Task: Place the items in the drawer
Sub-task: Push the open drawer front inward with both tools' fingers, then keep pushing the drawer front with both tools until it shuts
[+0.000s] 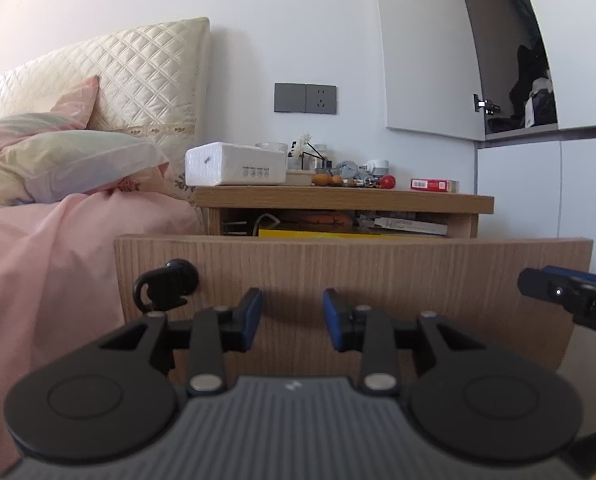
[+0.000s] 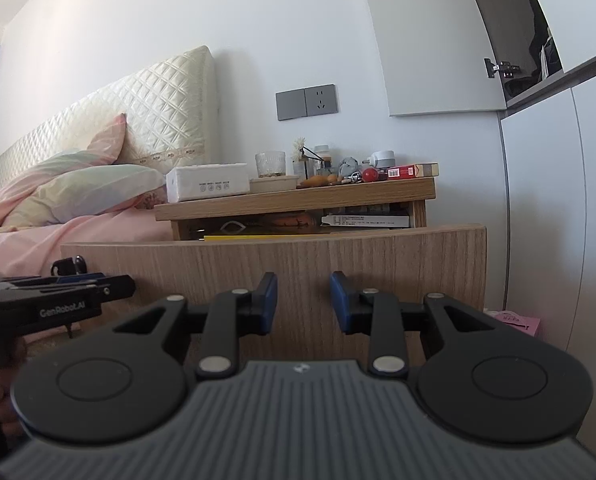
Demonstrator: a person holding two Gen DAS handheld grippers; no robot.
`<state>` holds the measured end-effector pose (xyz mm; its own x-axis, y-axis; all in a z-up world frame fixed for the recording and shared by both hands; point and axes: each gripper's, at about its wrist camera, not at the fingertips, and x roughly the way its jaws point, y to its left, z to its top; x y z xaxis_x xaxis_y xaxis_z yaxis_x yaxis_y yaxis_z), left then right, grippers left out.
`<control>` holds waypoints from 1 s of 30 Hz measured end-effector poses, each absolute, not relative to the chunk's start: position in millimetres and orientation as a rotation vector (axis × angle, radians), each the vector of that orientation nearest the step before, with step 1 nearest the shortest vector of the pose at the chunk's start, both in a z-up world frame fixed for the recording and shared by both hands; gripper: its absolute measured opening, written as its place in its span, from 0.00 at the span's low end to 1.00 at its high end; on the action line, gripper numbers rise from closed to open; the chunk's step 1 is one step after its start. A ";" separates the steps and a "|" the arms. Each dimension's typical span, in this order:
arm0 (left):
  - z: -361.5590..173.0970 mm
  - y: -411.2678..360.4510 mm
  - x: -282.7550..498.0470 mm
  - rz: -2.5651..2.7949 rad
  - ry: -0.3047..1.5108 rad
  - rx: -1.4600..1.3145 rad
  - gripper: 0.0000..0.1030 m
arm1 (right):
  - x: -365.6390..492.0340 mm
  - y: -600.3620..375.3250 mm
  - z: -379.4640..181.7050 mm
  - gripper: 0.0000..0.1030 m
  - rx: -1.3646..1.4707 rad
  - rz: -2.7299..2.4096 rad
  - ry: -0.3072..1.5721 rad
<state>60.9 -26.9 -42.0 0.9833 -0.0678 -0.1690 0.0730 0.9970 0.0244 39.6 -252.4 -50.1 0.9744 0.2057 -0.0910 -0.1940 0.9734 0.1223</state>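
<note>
A wooden nightstand (image 1: 343,199) (image 2: 298,199) has its drawer pulled out; the drawer front (image 1: 377,276) (image 2: 397,264) faces me. A yellow flat item (image 1: 337,233), papers and a flat box lie inside. On top stand a white box (image 1: 234,164) (image 2: 208,182), a red pack (image 1: 433,185) (image 2: 407,171), a red ball (image 1: 387,181) (image 2: 370,175) and small clutter. My left gripper (image 1: 292,318) is open and empty before the drawer front. My right gripper (image 2: 303,302) is open and empty there too, and shows at the right edge of the left wrist view (image 1: 569,296).
A bed with pink bedding (image 1: 58,248) (image 2: 98,232) and pillows lies left of the nightstand. A black hook (image 1: 166,284) is on the drawer front's left end. White wardrobe doors (image 2: 557,200) stand at right. A pink item (image 2: 517,322) lies on the floor.
</note>
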 end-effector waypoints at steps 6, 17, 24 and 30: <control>-45.4 -29.9 66.6 -0.064 0.172 0.028 0.35 | 45.8 -256.1 -52.8 0.30 0.134 0.191 0.087; -48.8 -33.0 81.2 -0.050 0.158 0.003 0.37 | 59.6 -250.7 -58.1 0.30 0.129 0.155 0.051; -49.2 -38.6 94.0 -0.033 0.146 0.026 0.37 | 73.2 -250.3 -59.8 0.30 0.129 0.148 0.044; -48.9 -40.2 107.0 -0.034 0.141 0.012 0.37 | 85.9 -251.7 -60.0 0.30 0.127 0.151 0.045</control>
